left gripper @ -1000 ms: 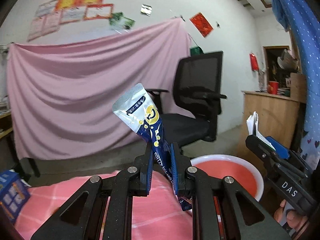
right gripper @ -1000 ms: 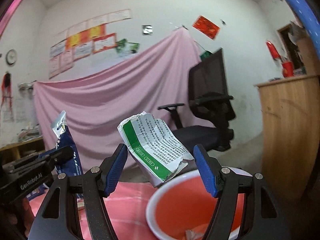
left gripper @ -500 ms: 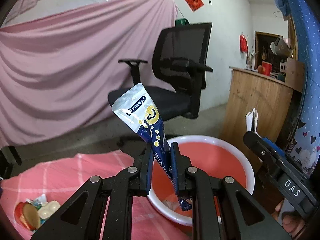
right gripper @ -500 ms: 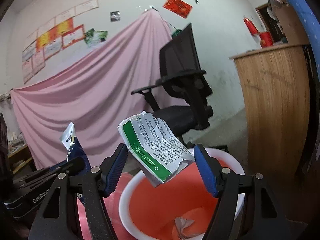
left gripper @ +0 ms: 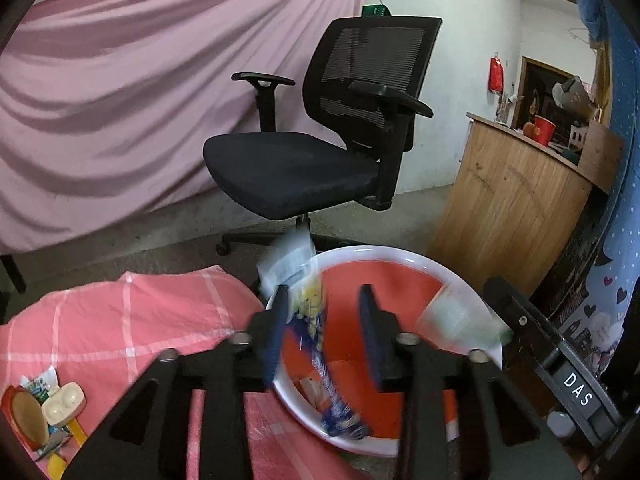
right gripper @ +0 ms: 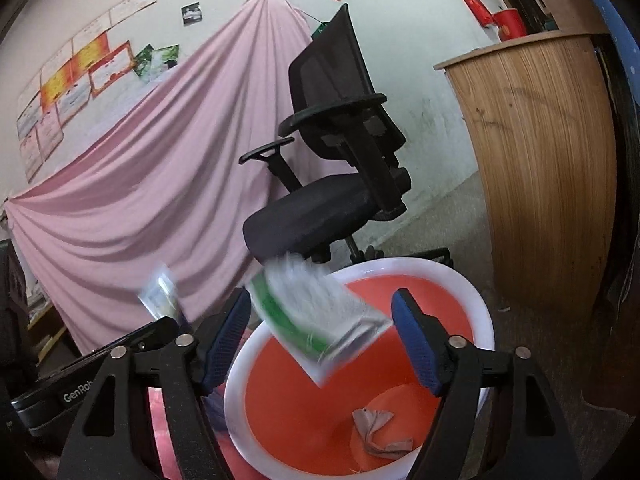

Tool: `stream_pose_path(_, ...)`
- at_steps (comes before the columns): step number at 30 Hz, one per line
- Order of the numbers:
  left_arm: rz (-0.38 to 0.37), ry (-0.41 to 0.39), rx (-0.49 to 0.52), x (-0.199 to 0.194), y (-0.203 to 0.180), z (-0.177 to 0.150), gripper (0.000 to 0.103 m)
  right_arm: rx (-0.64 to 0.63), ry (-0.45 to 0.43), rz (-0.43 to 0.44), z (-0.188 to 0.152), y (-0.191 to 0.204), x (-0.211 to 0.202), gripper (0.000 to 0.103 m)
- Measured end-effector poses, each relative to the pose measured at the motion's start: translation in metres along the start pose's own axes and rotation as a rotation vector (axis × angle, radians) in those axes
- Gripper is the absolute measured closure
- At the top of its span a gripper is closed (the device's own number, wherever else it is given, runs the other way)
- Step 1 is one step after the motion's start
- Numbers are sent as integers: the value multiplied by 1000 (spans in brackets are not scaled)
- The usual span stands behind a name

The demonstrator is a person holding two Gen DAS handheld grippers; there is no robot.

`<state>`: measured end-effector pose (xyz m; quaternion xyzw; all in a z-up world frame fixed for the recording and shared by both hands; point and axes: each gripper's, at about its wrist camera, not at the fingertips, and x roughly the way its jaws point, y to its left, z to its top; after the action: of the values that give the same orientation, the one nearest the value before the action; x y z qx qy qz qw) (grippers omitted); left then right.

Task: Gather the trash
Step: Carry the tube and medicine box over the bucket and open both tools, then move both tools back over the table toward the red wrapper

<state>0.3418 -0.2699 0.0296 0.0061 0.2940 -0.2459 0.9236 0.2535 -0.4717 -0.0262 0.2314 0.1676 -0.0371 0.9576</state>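
Note:
A red basin with a white rim (left gripper: 400, 254) (right gripper: 420, 266) sits just below both grippers. My left gripper (left gripper: 322, 322) hangs over its near edge with its jaws opening. A blue and yellow snack wrapper (left gripper: 316, 344) is blurred between the fingers and no pad presses on it. It shows again at the left of the right wrist view as the same wrapper (right gripper: 160, 300). My right gripper (right gripper: 322, 340) is over the basin too, jaws opening. A green and white paper packet (right gripper: 316, 312) (left gripper: 460, 320) is blurred and loose between them.
A crumpled tissue (right gripper: 376, 428) lies in the basin. A black office chair (left gripper: 300, 168) stands behind it and a wooden counter (left gripper: 512, 208) to the right. A pink checked cloth (left gripper: 120, 320) lies to the left, with several wrappers and a small case (left gripper: 44, 404) on it.
Both grippers have tipped down and come over the basin. The left jaws have spread and the wrapper has slid down between them. The paper packet has come loose in the right jaws.

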Motion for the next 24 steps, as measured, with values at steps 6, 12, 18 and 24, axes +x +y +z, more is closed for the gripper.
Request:
stream_pose_path(6,23,-6,-16,-7,5,0,67,-4,0,-1,1,3,-1,28)
stream_pose_path(12,56,-69,-38,-31,17,-3,51,-34,-40,9,5,14,-10,23)
stream_pose_path(18,120,-153,-81,-71,36,-5,28,-84,-117,45,8,32,-27,14)
stream_pose_path(24,223,-292,-143,-120,66,-19,2,-122,-213,111,8,55,-42,0)
